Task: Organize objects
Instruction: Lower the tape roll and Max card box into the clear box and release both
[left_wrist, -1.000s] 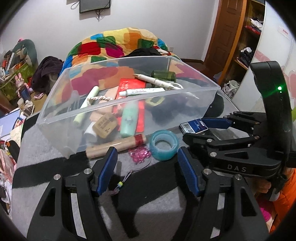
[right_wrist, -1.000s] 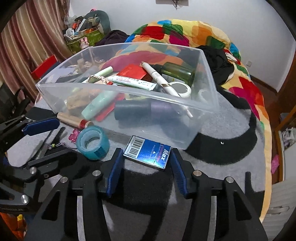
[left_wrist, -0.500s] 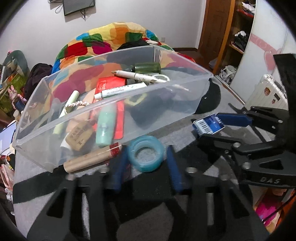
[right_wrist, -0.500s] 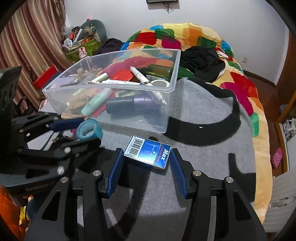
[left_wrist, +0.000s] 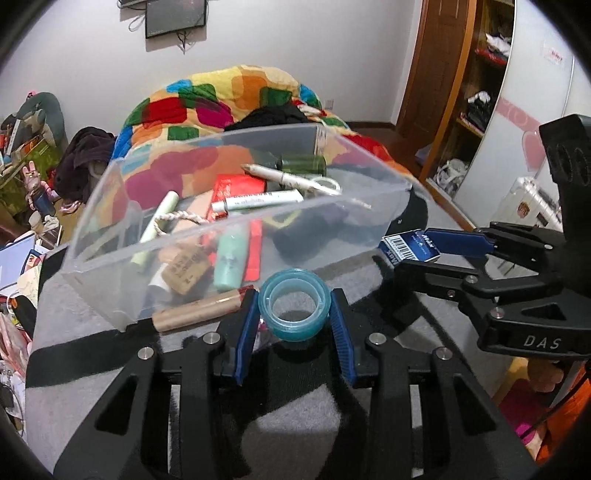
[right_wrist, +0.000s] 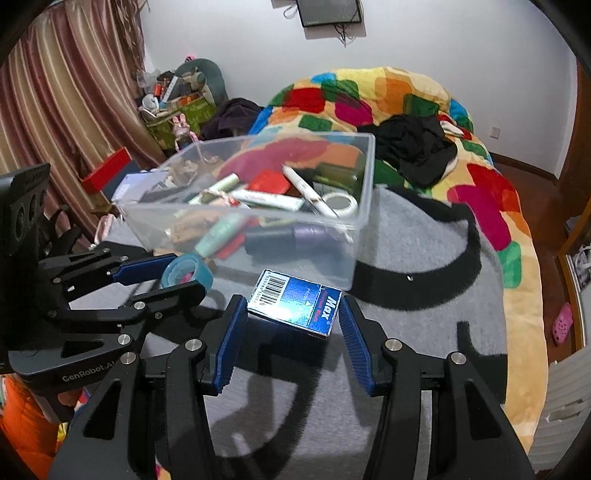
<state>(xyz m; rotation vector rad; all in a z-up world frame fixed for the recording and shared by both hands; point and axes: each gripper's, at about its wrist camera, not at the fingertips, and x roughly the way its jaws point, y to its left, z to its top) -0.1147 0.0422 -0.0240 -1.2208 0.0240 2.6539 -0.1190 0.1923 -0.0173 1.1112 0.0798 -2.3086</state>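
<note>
A teal tape roll (left_wrist: 295, 328) sits between the blue pads of my left gripper (left_wrist: 294, 300), which is shut on it just above the grey blanket. My right gripper (right_wrist: 293, 307) is shut on a blue "Max" box (right_wrist: 295, 308) with a barcode, held above the blanket in front of the clear plastic bin (right_wrist: 365, 177). In the left wrist view the right gripper (left_wrist: 410, 256) holds the box (left_wrist: 410, 246) at the bin's (left_wrist: 236, 223) right corner. The right wrist view shows the left gripper (right_wrist: 173, 277) and the tape roll (right_wrist: 186, 271) at the left.
The bin holds several tubes, a pen, a red packet and a green bottle. A tan tube with a red band (left_wrist: 199, 314) lies against its front wall. A colourful quilt (right_wrist: 369, 96) and black clothing (right_wrist: 413, 147) lie behind. Clutter fills the floor at the left.
My left gripper moved right from a small pink item to the tape roll and shut on it. The right gripper rose with the blue box, a little away from the bin.
</note>
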